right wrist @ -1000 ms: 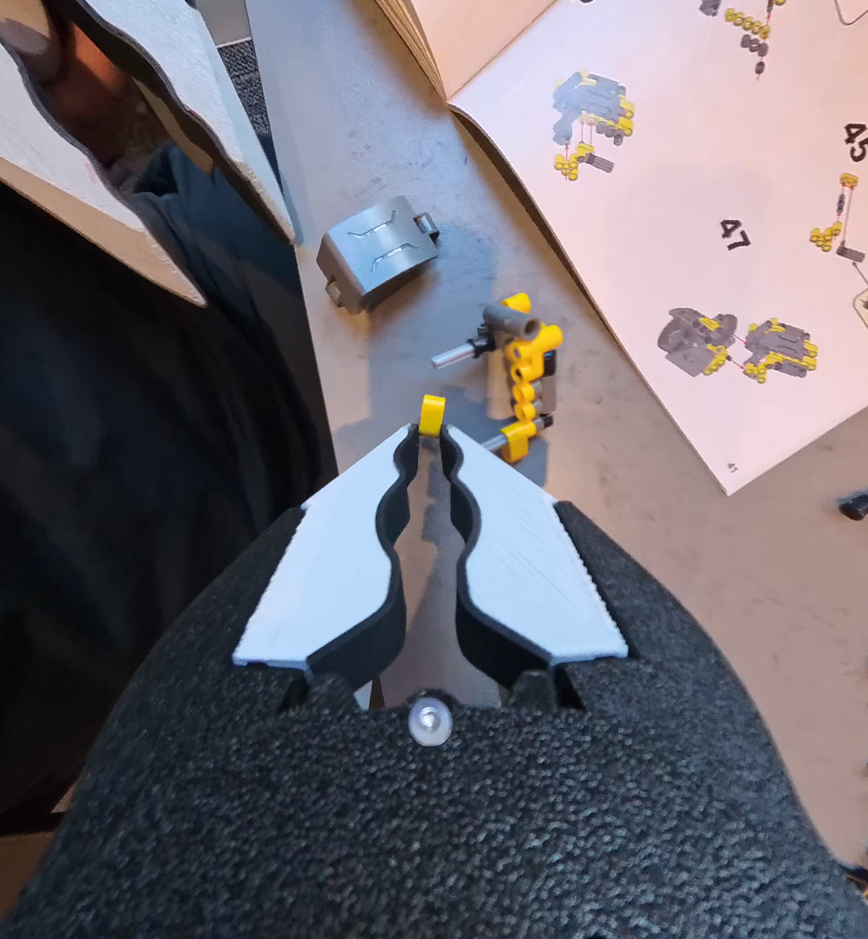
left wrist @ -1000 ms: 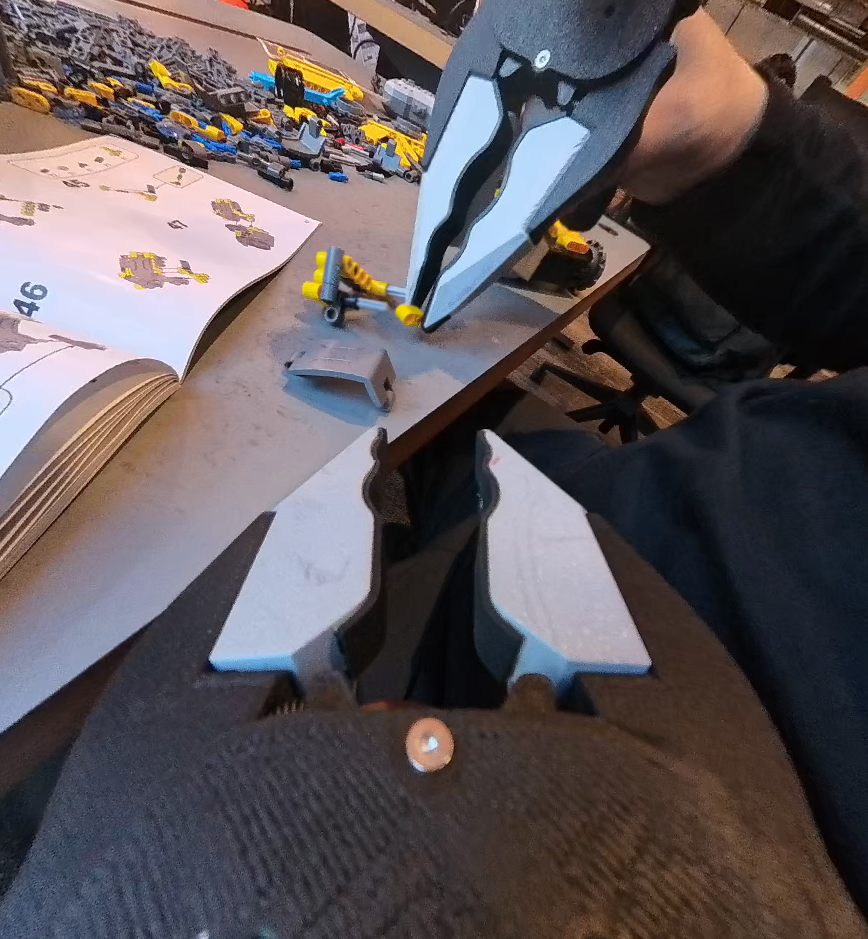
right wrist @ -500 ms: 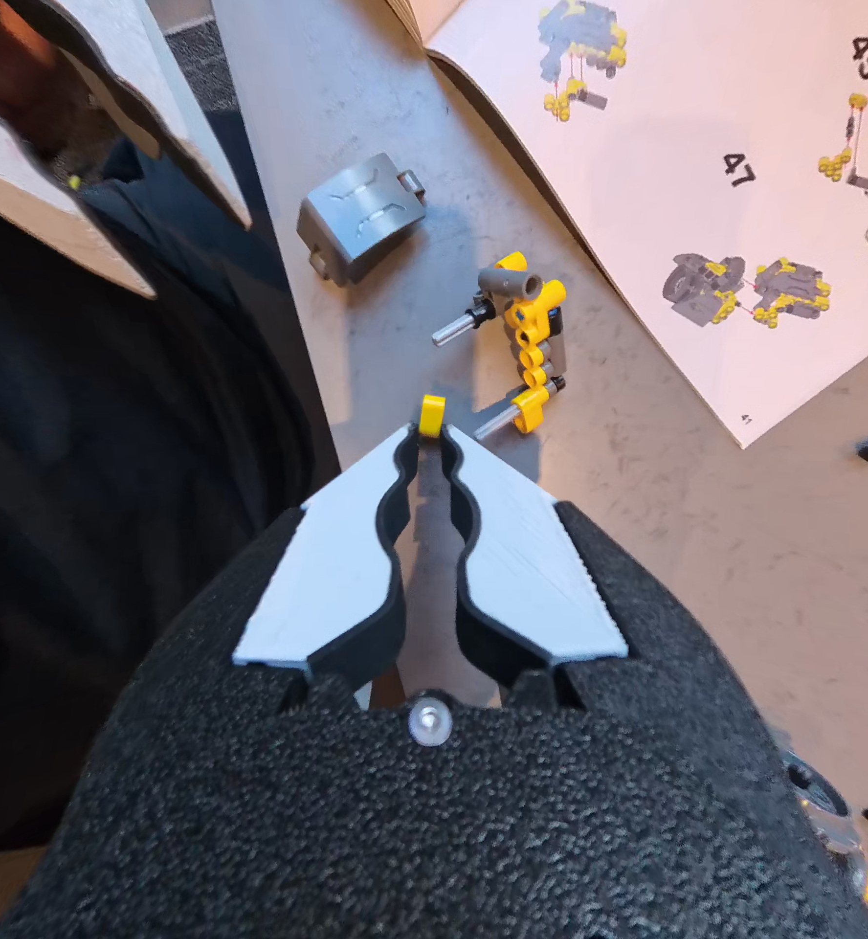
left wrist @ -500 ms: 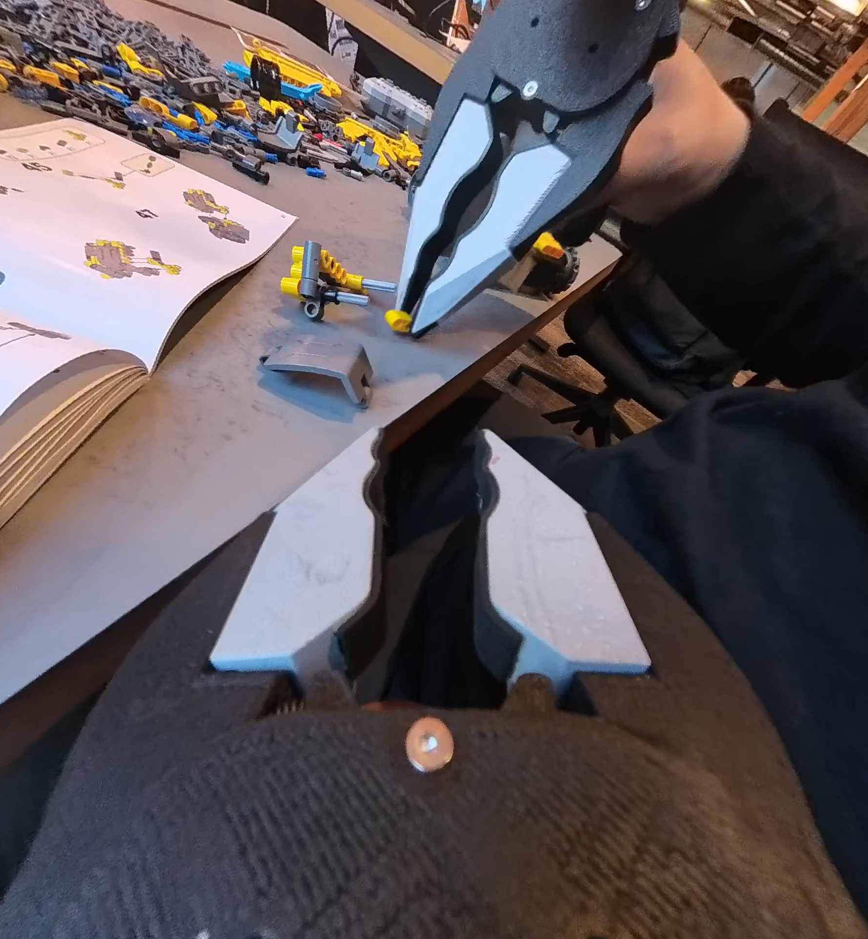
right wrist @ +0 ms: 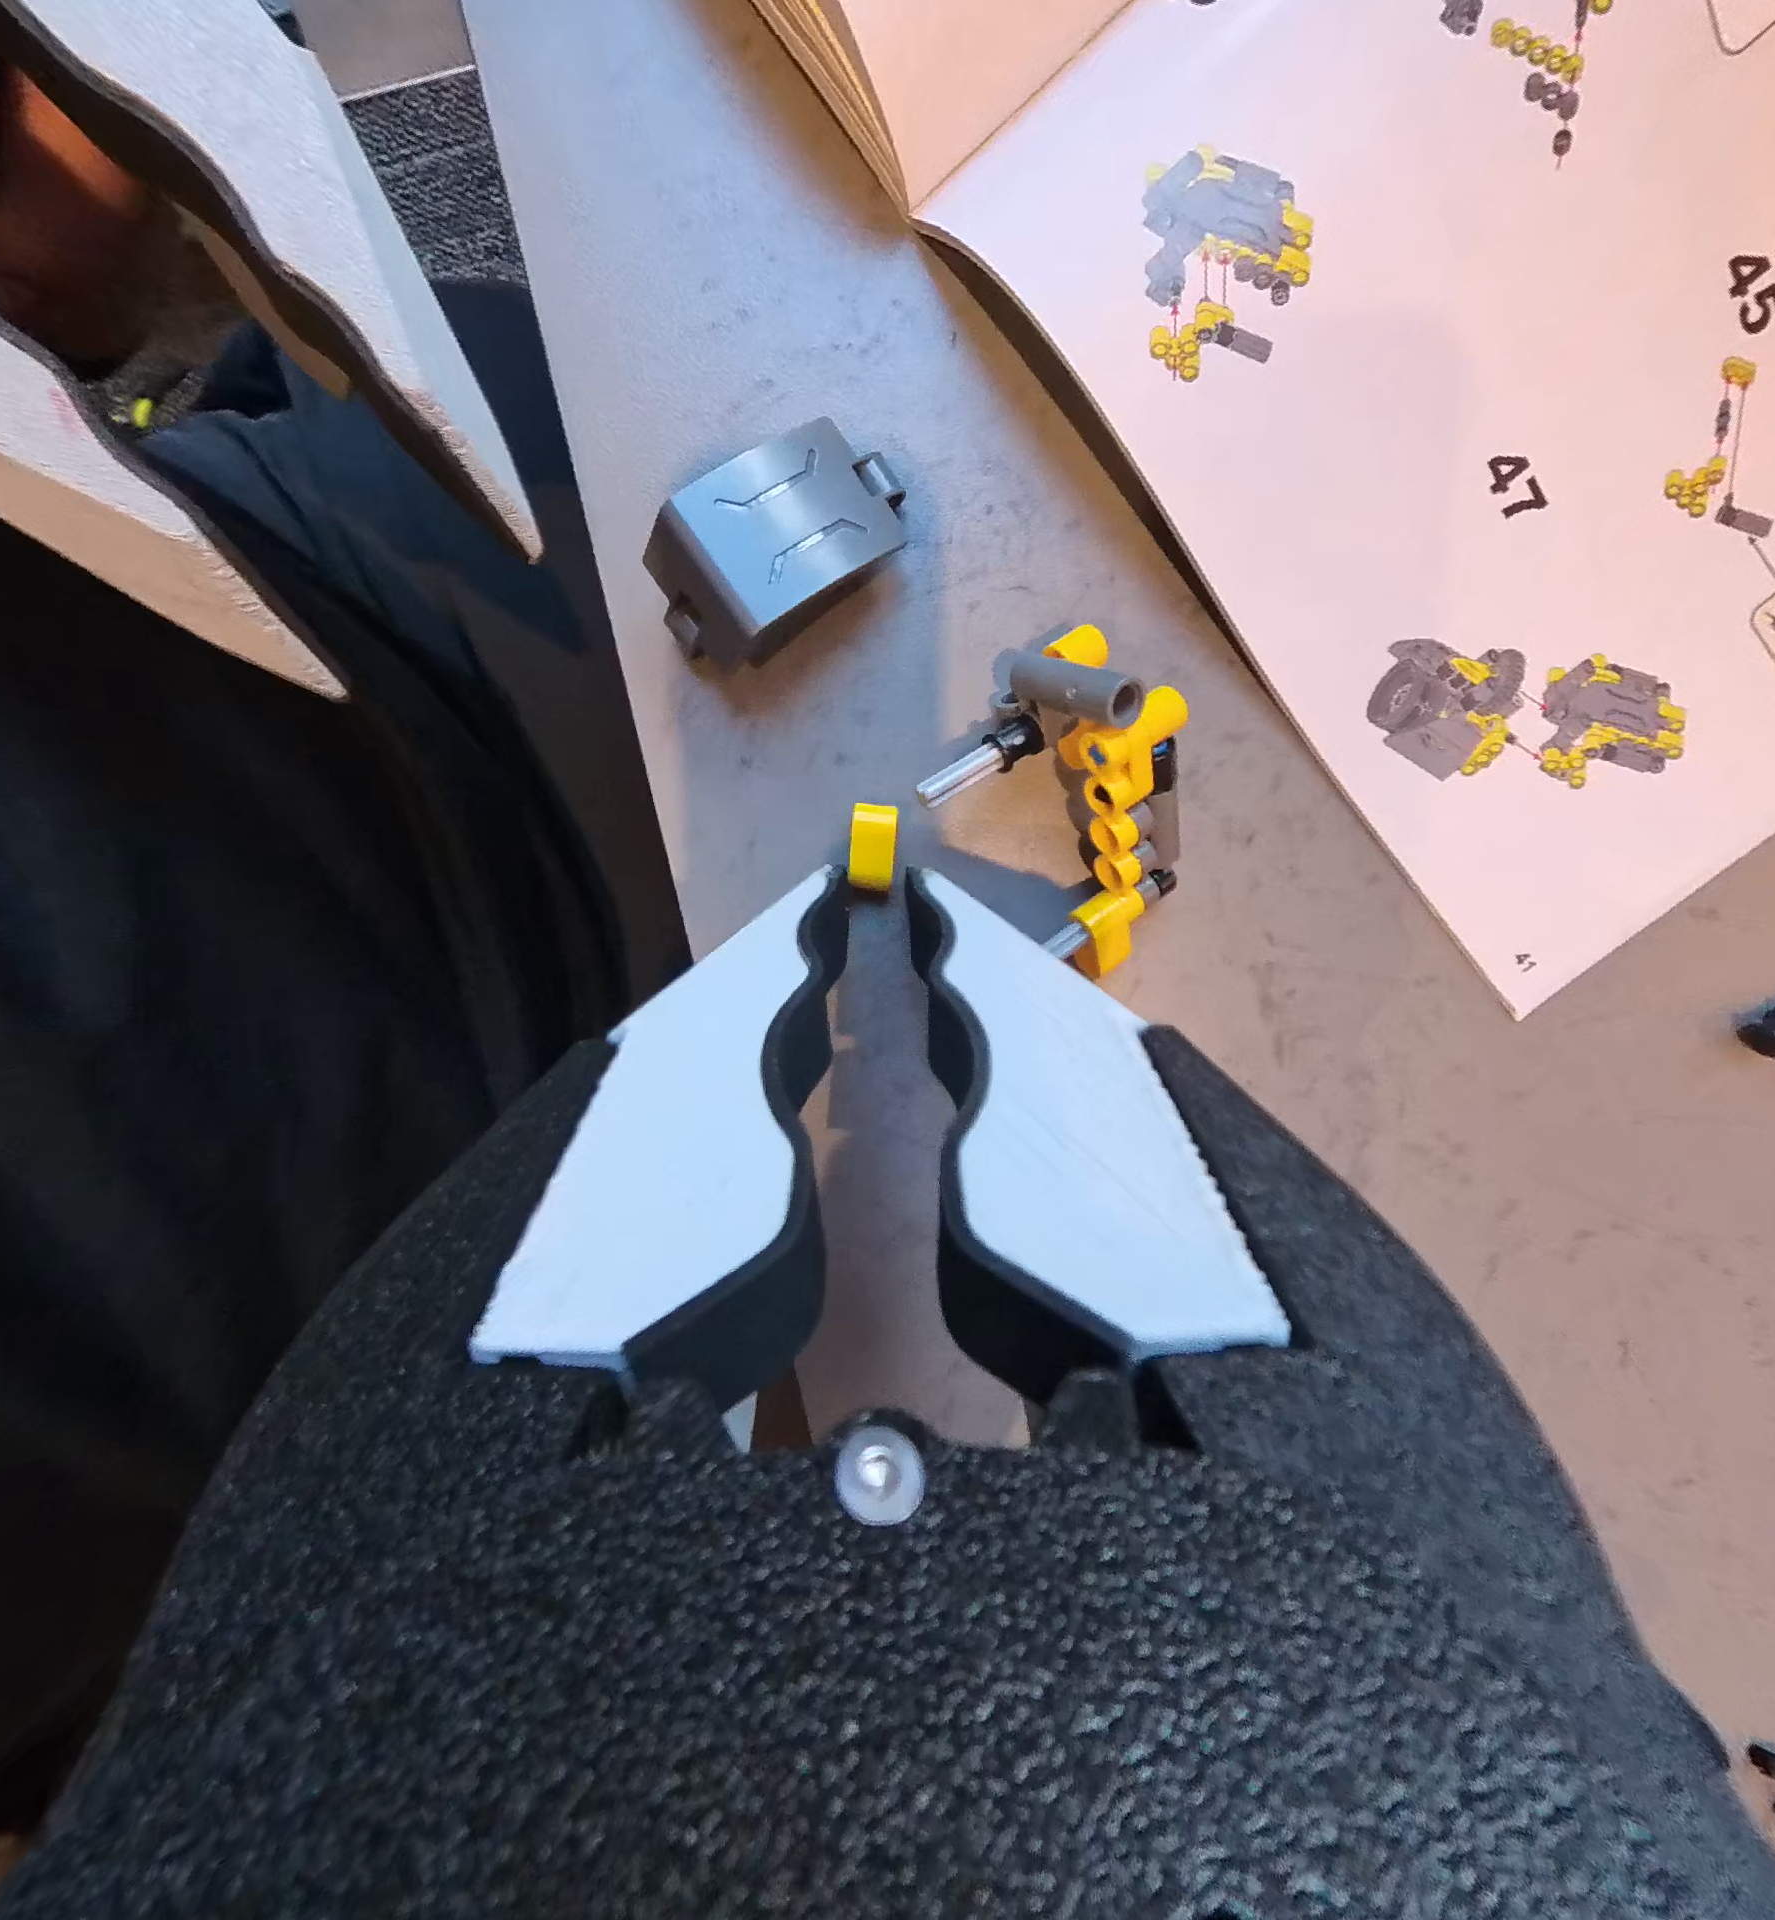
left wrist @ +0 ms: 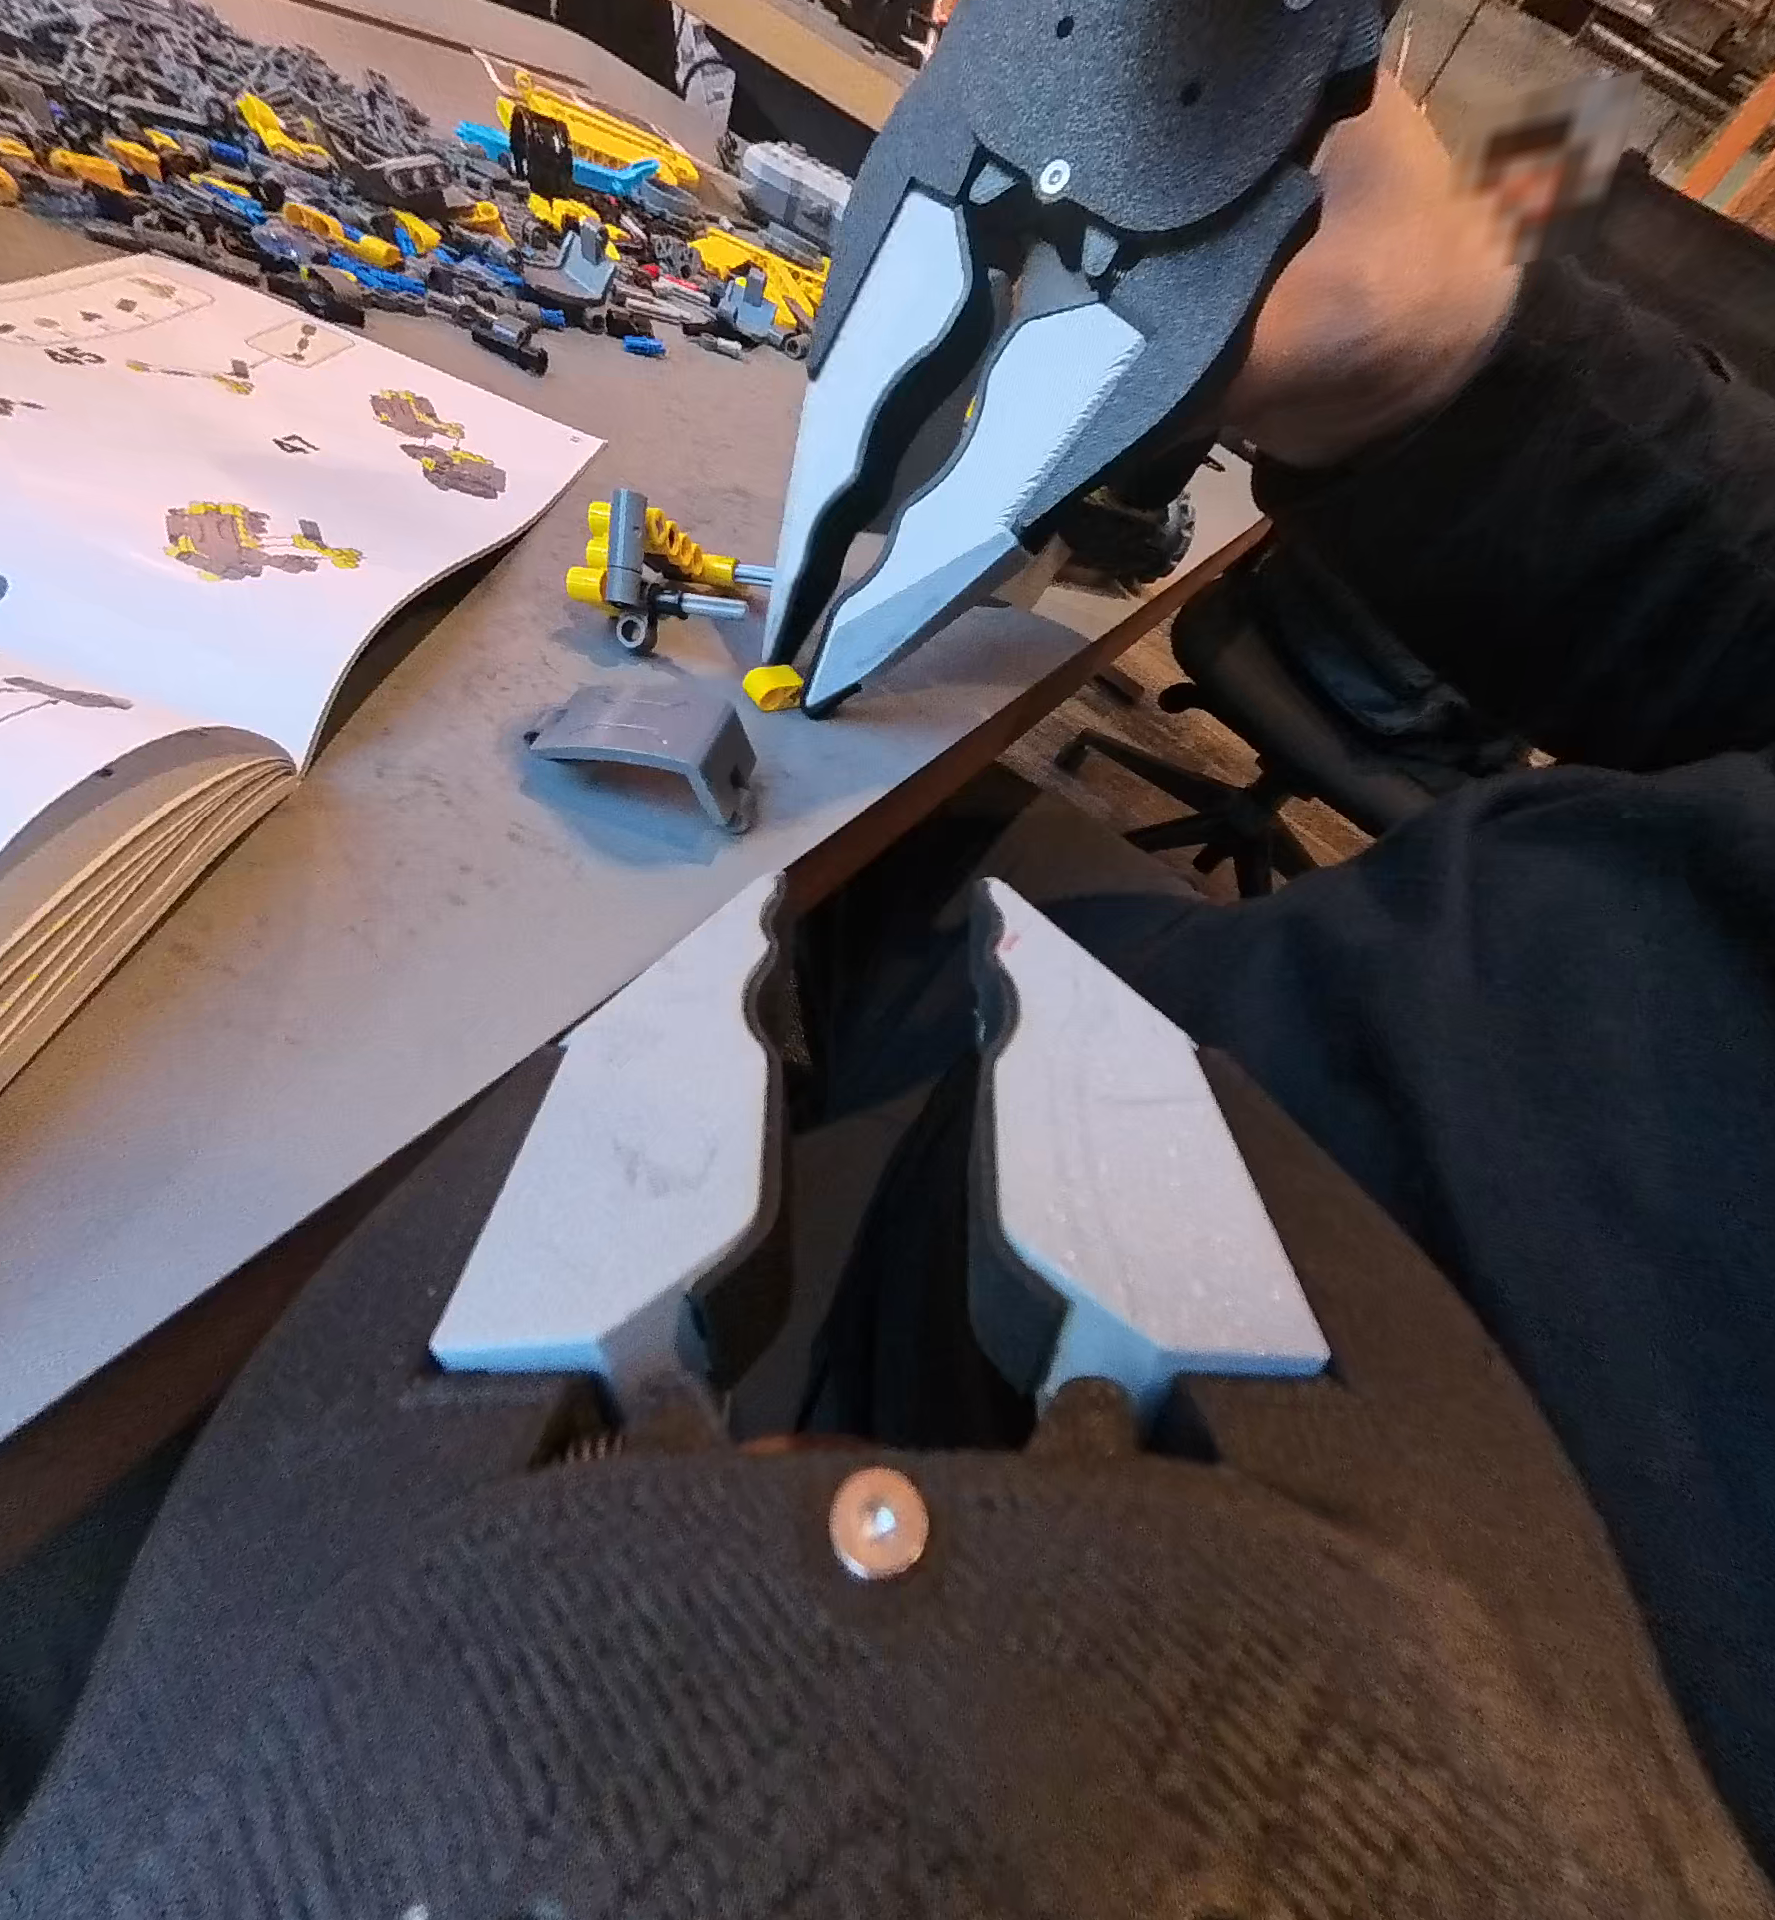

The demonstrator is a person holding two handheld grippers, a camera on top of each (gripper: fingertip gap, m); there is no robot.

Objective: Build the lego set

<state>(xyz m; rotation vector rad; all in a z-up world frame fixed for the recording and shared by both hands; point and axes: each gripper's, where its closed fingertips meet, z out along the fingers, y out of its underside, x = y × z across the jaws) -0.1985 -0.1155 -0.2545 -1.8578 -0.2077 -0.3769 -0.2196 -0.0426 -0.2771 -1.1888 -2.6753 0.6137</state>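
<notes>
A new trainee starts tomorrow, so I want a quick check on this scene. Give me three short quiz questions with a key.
1. True or false: the left hand-held gripper holds a piece.
2. What lies nearest the right hand-held gripper tips: A curved grey panel, B small yellow piece, C open booklet?
3. Fill in: the yellow-and-grey assembly rests on the ___.
Key: 1 false; 2 B; 3 table.

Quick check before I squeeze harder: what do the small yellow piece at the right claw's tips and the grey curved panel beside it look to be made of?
Small yellow piece: looks like hard moulded plastic, smooth and slightly glossy, with clean rounded edges. Grey curved panel: likely the same rigid plastic in a satin finish; light glints along its moulded grooves, and small clips stick out from its edges.
</notes>
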